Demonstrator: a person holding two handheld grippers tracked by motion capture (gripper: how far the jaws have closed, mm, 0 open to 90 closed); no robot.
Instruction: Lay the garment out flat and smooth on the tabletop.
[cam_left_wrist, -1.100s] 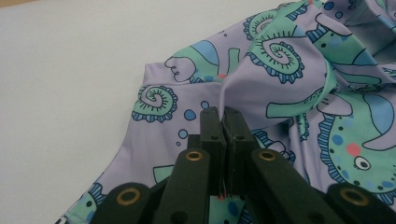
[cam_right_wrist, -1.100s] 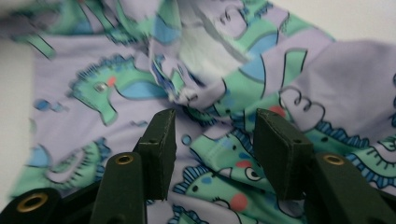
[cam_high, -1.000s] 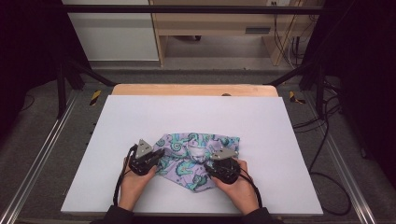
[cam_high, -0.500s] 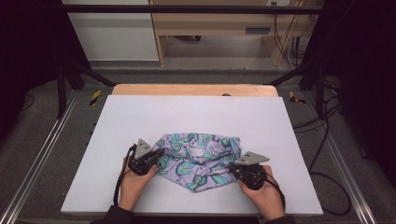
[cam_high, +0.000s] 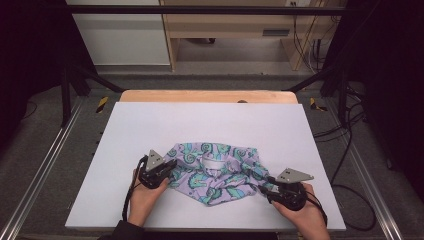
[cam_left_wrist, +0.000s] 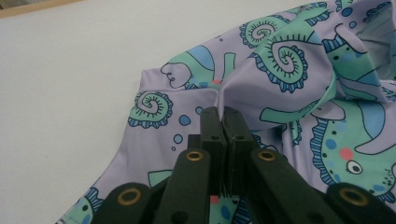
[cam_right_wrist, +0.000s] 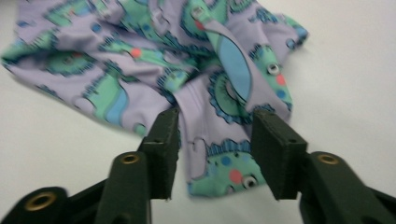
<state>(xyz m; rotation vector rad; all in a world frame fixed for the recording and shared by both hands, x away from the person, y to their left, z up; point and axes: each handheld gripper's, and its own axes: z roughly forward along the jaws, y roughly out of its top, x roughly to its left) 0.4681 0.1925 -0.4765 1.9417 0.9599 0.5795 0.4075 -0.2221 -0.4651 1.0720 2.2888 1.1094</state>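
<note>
Two sets of tongs work one small garment (cam_high: 215, 172), a lilac piece printed with green seahorses, which lies crumpled on the white desk (cam_high: 150, 125) in the lower middle of the high view, its long axis running left to right across the frame. My left tongs (cam_high: 169, 167) are clamped tight on a pinch of fabric at the garment's left end; in the left gripper view the jaws meet with the cloth (cam_left_wrist: 280, 70) rising out from between them. My right tongs (cam_high: 264, 189) sit at the lower right of the high view, at the garment's right end, and their jaws have just been opening. In the right gripper view they stand half wide, with a flap of the fabric (cam_right_wrist: 219, 154) lying flat between them, not pressed by either pad. That flap runs straight ahead of the right tongs, so I judge the coming pinch needs only a closing there.
</note>
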